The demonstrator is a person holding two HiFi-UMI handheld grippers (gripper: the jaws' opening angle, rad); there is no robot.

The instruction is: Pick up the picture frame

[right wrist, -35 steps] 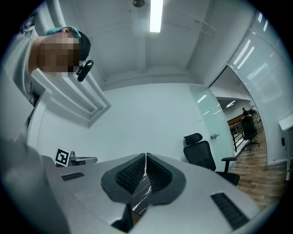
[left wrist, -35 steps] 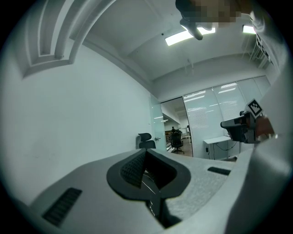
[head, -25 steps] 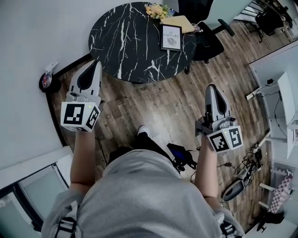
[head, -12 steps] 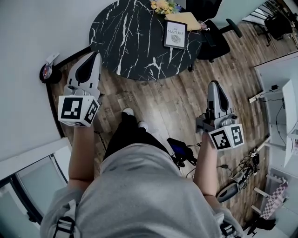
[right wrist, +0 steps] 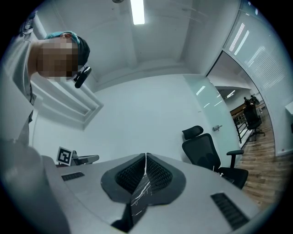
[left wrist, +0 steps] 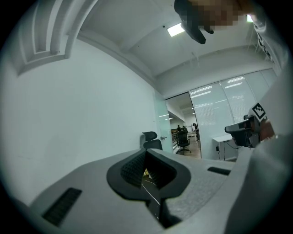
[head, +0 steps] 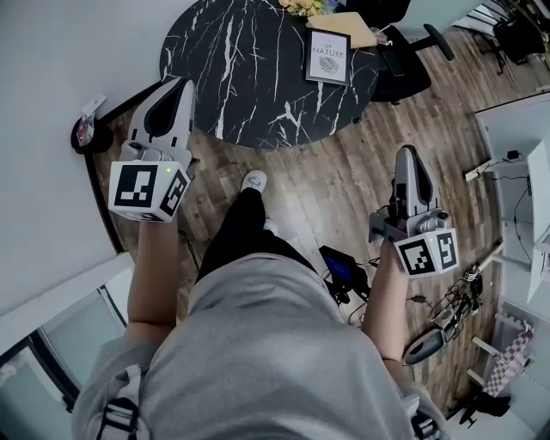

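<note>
Both jaws are closed and empty. Our left gripper [head: 182, 84] is at the marble table's [head: 232, 69] near edge and our right gripper [head: 407, 155] is apart from it. The picture frame [head: 328, 57] stands far right.

Top of the shot, there's the round black marble surface with white veins [head: 249, 77]. The black-edged picture frame with a white print [head: 328, 58] sits near its far right side, just beside a tan folder [head: 345, 26] and some yellow flowers [head: 301, 7]. The left claw [head: 182, 83] points at the surface's left rim, jaws together. The right claw [head: 408, 155] hovers over the brown wood-plank floor [head: 326, 185], well apart from the frame, jaws together too. A black office chair [head: 404, 73] stands just right of the surface.
</note>
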